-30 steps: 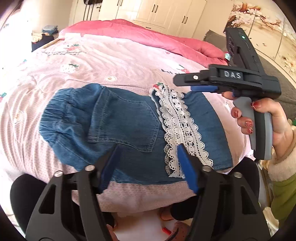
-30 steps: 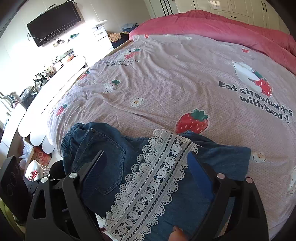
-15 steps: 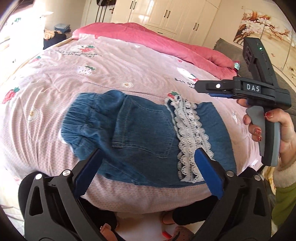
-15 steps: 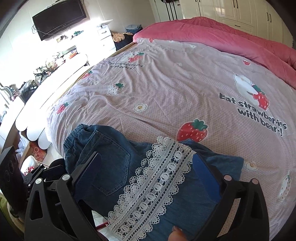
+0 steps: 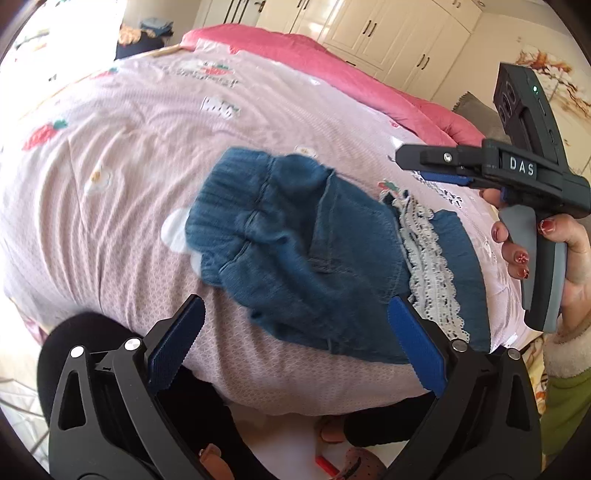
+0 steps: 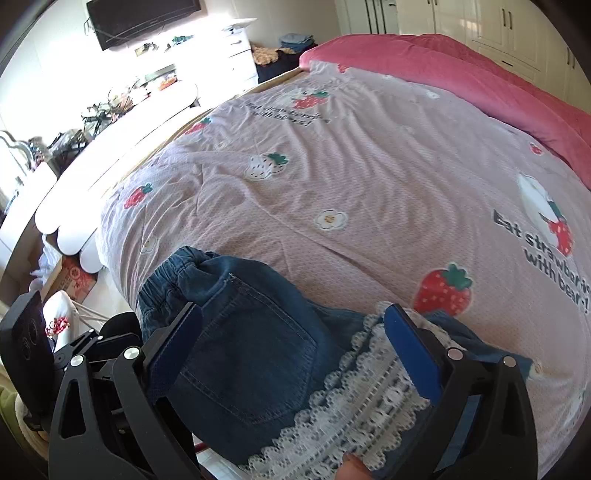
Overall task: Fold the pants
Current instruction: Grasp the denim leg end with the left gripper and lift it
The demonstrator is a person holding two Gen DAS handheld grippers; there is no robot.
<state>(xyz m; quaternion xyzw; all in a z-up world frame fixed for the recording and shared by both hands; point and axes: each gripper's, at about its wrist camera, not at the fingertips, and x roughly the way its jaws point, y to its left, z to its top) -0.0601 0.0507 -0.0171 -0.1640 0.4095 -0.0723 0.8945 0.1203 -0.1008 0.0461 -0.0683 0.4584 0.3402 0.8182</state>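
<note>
Small folded blue denim pants (image 5: 314,243) with a white lace band (image 5: 432,273) lie near the front edge of the bed; they also show in the right wrist view (image 6: 255,347), lace (image 6: 362,402) to the right. My left gripper (image 5: 295,343) is open and empty, held above the bed's front edge just short of the pants. My right gripper (image 6: 291,350) is open and empty, hovering over the pocket and lace. It also shows from the side in the left wrist view (image 5: 436,166), above the lace end.
The pink strawberry-print bedspread (image 6: 369,166) covers the bed, with a pink quilt (image 6: 461,81) at the back. White wardrobes (image 5: 388,33) stand behind. A cluttered white counter (image 6: 110,122) and a TV (image 6: 144,18) are to the left. The floor (image 5: 288,439) lies below the bed edge.
My left gripper has opened wide and pulled back to the left of the pants. The waistband end looks more bunched. My right gripper has shifted slightly left over the pants and stays open.
</note>
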